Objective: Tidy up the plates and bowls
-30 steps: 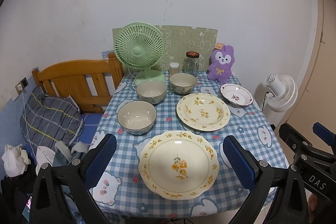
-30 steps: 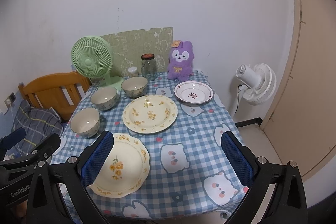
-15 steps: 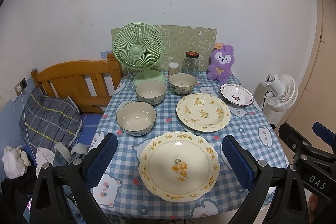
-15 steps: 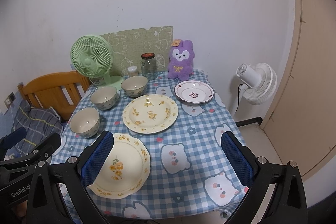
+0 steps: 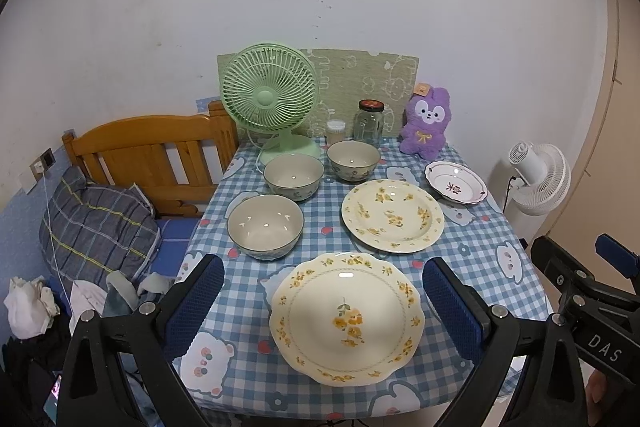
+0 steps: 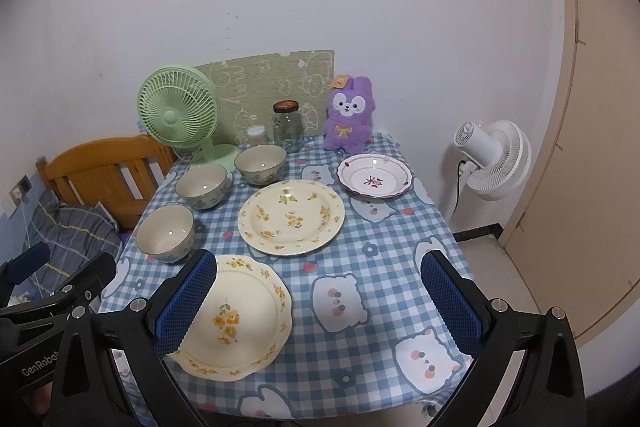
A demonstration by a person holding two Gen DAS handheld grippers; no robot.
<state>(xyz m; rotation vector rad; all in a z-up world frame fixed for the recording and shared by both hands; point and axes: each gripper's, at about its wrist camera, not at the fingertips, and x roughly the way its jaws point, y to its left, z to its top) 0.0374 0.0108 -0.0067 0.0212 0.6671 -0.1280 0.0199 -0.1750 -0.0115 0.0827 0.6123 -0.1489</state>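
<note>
With our left gripper (image 5: pixel 322 301) and right gripper (image 6: pixel 318 301) both spread and empty, we should pinch the scalloped plate (image 5: pixel 346 315) low in frame by its rim, then stack it onto the round plate (image 5: pixel 393 215) at mid-desk (image 5: pixel 480 251).

Right tongs (image 6: pixel 318 297) spread wide, three plates, apparently three bowls

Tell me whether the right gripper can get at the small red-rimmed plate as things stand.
Probably yes. The right gripper is open and empty, and the red-rimmed plate lies alone on the far right of the tablecloth, with only bare cloth between them.
</note>
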